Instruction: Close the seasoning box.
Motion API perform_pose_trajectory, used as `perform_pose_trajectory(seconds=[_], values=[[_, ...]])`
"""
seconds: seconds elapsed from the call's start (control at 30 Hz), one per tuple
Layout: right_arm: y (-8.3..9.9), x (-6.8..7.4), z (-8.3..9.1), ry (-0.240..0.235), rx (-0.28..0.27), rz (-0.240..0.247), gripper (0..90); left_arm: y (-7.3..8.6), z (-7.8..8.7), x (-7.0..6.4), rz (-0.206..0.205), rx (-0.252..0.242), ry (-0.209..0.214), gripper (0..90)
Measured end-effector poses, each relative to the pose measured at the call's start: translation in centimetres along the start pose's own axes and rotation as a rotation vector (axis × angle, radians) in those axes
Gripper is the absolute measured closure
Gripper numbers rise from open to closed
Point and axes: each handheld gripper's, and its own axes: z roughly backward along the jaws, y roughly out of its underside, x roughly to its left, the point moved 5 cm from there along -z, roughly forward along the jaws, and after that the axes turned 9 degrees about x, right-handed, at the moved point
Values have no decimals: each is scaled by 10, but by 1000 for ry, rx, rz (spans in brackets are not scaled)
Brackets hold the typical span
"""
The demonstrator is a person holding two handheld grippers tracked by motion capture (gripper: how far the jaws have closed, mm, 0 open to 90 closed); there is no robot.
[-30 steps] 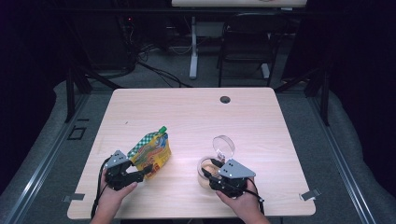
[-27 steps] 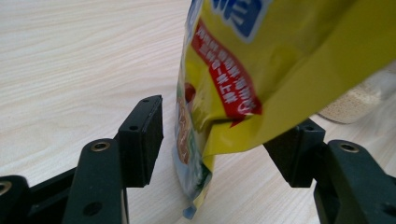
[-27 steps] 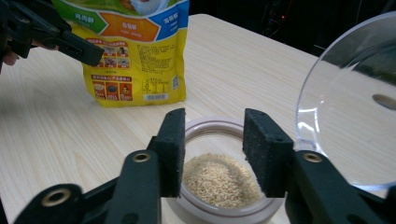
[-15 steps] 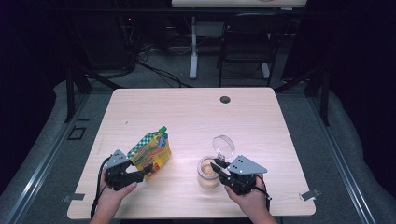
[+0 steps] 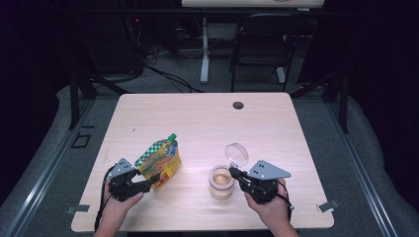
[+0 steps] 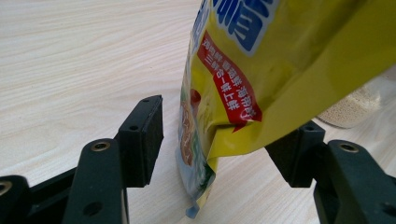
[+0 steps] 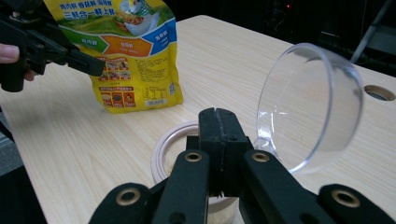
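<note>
Both grippers, left gripper point(image 5: 129, 181) and right gripper point(image 5: 252, 180), are black, with brass-ringed screws, grey three-cornered top plates and black trailing cables.

A light wooden table point(image 5: 207, 123) with rounded corners carries the things. Near its front edge, left of middle, a yellow pouch point(image 5: 159, 159) with a green cap stands on it. To the right, well apart, sits a clear jar point(image 5: 221, 182) of pale grains, its hinged lid point(image 5: 236, 154) open. A round cable hole point(image 5: 238, 105) marks the far side.
</note>
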Motion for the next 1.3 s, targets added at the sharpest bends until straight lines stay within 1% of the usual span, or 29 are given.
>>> perform_pose_trajectory(seconds=[0.1,0.3,0.5,0.57,0.7,0.8,0.93,1.07,1.2,1.27,1.3], values=[[-2,-3,6,-9,1,-14,900,0,0,0,-2,2,-2,411],[-6,-10,15,-10,8,-41,900,0,-1,-2,-6,-2,0,411],[-8,-14,22,4,8,-57,900,0,0,-3,-8,-2,-3,410],[-9,-16,25,11,4,-62,900,0,0,-4,-16,2,-6,410],[-8,-25,30,29,-9,-88,900,0,0,-5,-23,6,-5,410],[-6,-34,33,55,-13,-110,900,-1,0,-6,-20,-2,-6,410],[0,-48,34,89,-13,-153,900,0,0,-6,-16,-7,-5,410],[9,-59,27,122,-1,-201,900,0,0,-7,-22,-5,-4,410],[18,-66,18,127,22,-238,900,0,1,-8,-23,-6,-6,410],[20,-67,15,127,21,-243,900,1,2,-8,-26,1,-8,410],[20,-68,14,131,27,-239,900,1,2,-8,-23,-6,-9,410]])
